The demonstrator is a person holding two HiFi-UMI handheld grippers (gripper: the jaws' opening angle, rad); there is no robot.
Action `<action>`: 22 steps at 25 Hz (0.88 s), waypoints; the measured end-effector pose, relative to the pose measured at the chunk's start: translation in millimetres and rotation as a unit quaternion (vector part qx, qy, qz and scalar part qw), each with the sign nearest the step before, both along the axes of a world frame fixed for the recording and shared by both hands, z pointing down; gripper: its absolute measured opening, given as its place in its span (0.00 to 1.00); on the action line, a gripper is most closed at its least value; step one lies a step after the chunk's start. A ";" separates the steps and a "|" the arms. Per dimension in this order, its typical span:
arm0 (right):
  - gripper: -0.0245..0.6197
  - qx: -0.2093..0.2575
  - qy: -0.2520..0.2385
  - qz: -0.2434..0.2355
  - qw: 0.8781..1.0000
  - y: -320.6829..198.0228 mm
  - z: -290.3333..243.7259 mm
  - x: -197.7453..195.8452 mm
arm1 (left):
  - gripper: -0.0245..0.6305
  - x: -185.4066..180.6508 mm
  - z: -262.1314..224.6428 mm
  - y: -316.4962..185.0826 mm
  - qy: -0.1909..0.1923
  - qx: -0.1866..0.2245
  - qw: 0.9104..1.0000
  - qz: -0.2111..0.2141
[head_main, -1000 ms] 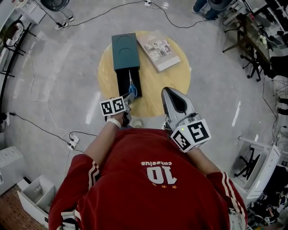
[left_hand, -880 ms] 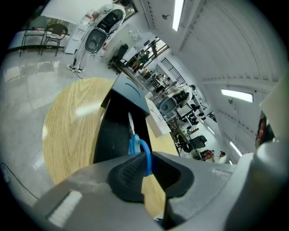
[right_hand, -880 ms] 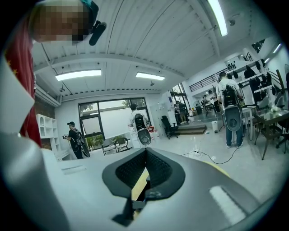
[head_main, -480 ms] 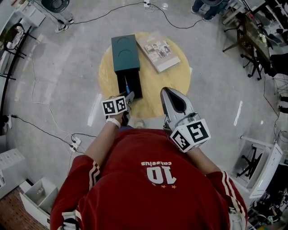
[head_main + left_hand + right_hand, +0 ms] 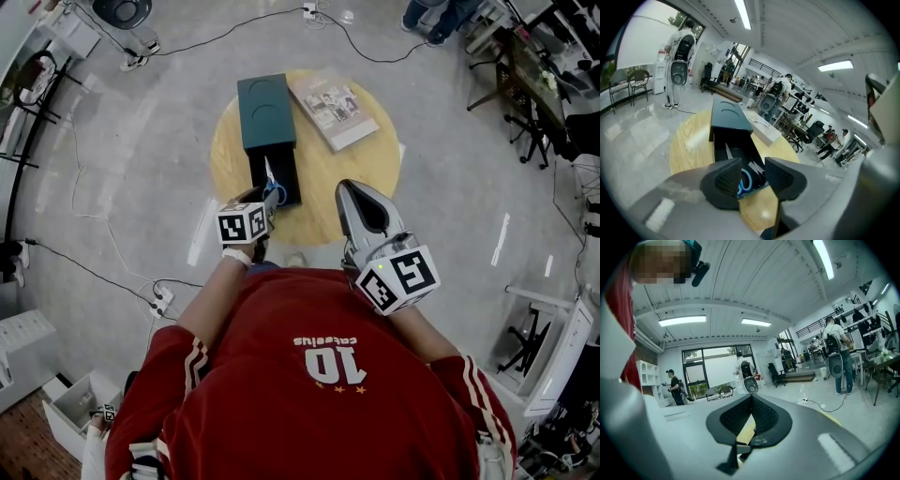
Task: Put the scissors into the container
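On the round table (image 5: 349, 187), scissors (image 5: 274, 191) lie in the container (image 5: 265, 112) — left gripper (image 5: 753, 176) spread (holding nothing), right gripper (image 5: 752, 413) pressed together

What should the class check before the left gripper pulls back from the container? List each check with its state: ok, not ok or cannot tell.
1. Scissors lie inside the open container: ok.
2. Left gripper has its jaws apart and grips nothing; the blue handle shows beyond the gap, down in the container: ok.
3. Right gripper has its jaws together, holds nothing, and is held back at the near edge of the table: ok.
4. Book lies beside the container, out of the left gripper's way back: ok.
5. Scissors lie fully flat, with no part above the container's rim: cannot tell.
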State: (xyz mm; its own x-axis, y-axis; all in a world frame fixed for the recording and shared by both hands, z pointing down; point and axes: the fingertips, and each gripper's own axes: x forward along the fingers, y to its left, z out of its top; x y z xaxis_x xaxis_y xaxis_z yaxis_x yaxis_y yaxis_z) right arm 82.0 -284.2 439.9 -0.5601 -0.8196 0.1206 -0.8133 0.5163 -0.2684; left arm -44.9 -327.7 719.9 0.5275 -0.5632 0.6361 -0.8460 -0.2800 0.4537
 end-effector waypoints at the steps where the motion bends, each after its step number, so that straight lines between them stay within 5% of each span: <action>1: 0.02 0.001 0.000 0.001 1.000 -0.2 -0.2 0.4 | 0.27 -1.0 -5.4 -0.6 0.001 0.008 1.000 0.000; 10: 0.02 0.019 0.004 -0.011 1.000 -1.2 -10.3 -5.4 | 0.27 -9.3 -76.3 -1.4 0.007 0.103 0.995 -0.002; 22: 0.02 0.053 0.013 -0.021 0.998 -0.6 -28.0 -9.5 | 0.27 -26.6 -193.1 18.3 -0.019 0.239 0.971 0.012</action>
State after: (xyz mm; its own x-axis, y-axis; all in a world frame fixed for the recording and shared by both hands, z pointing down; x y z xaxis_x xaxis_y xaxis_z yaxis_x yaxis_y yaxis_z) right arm 72.5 -284.8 411.9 -0.5922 -0.8043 0.0487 -0.7962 0.5748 -0.1889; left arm -71.4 -309.4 526.8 0.5245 -0.7872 0.3243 -0.8508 -0.4701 0.2349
